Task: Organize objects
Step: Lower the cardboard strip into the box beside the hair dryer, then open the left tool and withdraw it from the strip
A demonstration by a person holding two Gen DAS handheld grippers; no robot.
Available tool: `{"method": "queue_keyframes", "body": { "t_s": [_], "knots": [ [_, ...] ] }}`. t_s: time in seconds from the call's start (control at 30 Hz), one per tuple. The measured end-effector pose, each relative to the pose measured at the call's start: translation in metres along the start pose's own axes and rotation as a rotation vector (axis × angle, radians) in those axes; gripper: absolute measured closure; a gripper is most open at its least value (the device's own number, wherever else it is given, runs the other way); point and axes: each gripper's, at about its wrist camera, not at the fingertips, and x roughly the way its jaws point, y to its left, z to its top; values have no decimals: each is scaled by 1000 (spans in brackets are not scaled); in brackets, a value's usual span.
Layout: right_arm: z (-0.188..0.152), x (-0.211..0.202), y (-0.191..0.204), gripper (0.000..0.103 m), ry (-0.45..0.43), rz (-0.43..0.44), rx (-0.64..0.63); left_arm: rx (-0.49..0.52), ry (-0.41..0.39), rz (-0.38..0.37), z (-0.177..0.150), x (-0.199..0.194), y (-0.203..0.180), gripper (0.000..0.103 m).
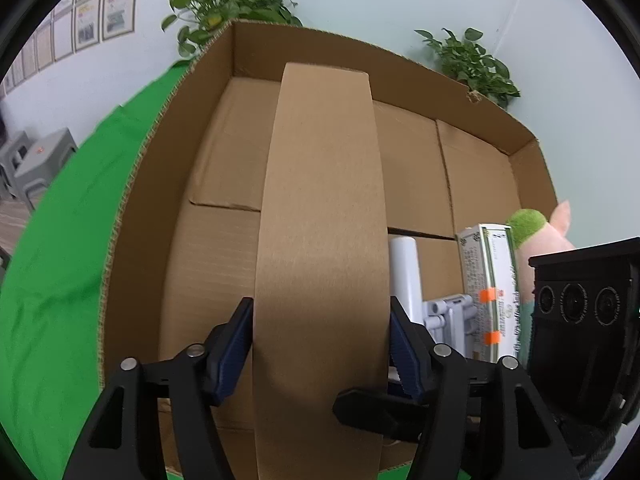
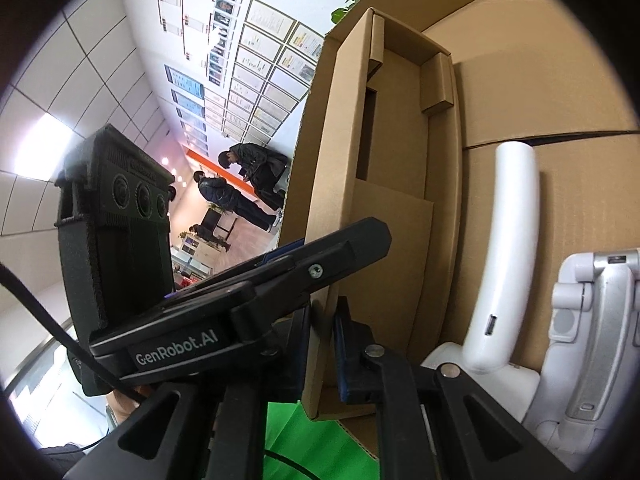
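Left wrist: left gripper (image 1: 321,344) brackets smooth, flat cardboard tray (image 1: 320,200).

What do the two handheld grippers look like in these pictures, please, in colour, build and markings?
Both are matte black plastic. The left gripper has angular linkage arms with silver pivot pins and ribbed dark blue pads. The right gripper is built alike. The other unit's body shows three round lenses, white "GenRobot.AI" lettering and a black cable.
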Motion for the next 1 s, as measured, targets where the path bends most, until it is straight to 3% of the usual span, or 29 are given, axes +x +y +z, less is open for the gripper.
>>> {"method": "queue_keyframes", "body": {
  "t_s": [0.37, 0.5, 0.6, 0.67, 0.77, 0.83, 0.87, 0.93, 1.0],
  "knots": [
    [-6, -9, -9, 87, -31, -7, 35, 8, -4, -50, -6, -12, 1, 39],
    [-1, -6, -2, 81, -32, -36, 39, 39, -57, -15, -7, -26, -2, 37],
    [0, -8, 6, 70, -41, -122, 21, 79, -113, 28, -10, -43, -6, 33],
    [-3, -14, 11, 43, -56, -193, 16, 98, -163, 49, -14, -58, -7, 31],
    [-15, -28, 21, 20, -98, -260, -9, 140, -282, 140, -27, -90, -11, 23],
    [-27, -40, 36, 16, -141, -351, -65, 175, -402, 218, -44, -114, -15, 4],
    [-34, -45, 45, 13, -160, -398, -103, 190, -465, 246, -55, -125, -17, 0],
    [-53, -55, 64, 6, -216, -505, -184, 226, -584, 290, -82, -143, -22, 1],
    [-75, -64, 81, 0, -270, -597, -269, 256, -615, 309, -105, -147, -25, 0]
  ]
}}
